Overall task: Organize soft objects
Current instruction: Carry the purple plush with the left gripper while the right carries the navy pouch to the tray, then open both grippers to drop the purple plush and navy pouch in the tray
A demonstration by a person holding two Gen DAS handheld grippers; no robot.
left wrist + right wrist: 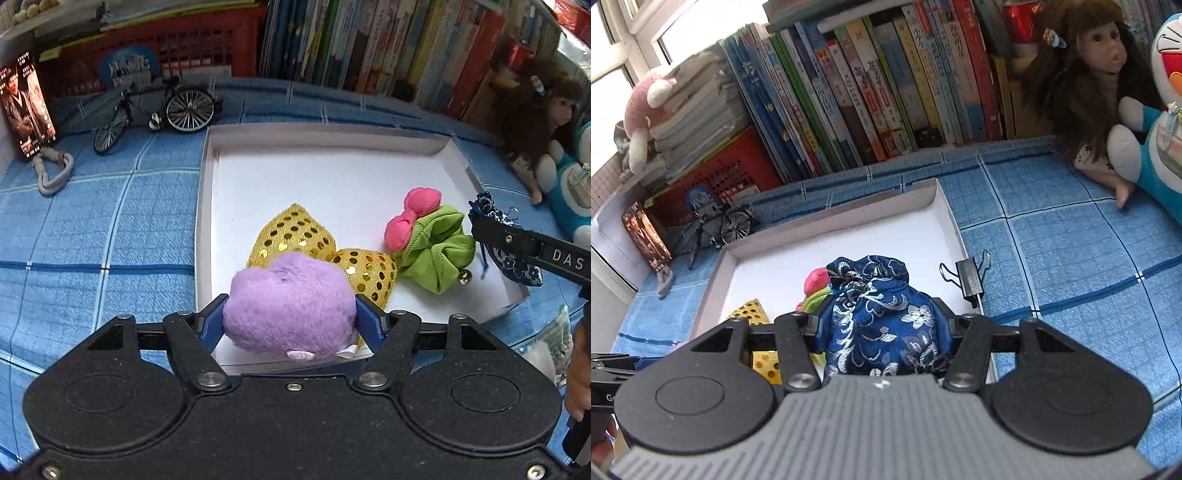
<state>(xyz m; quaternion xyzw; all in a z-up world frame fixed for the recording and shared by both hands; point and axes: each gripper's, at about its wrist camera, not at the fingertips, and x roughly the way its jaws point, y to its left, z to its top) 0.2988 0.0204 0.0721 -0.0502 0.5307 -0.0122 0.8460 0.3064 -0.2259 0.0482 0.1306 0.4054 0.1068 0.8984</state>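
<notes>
Purple plush clenched in left gripper over white tray; right gripper clasps blue brocade pouch. Advice: lower onto bare tray floor, then release.

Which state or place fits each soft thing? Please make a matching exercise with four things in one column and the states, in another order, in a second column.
Things:
1. purple plush
2. blue floral pouch
3. green scrunchie
4. doll

States:
A. sits outside the white tray, by the books
B. clamped in the right gripper
C. lies free in the tray
D. clamped in the left gripper

Pairs: 1-D, 2-B, 3-C, 4-A
</notes>
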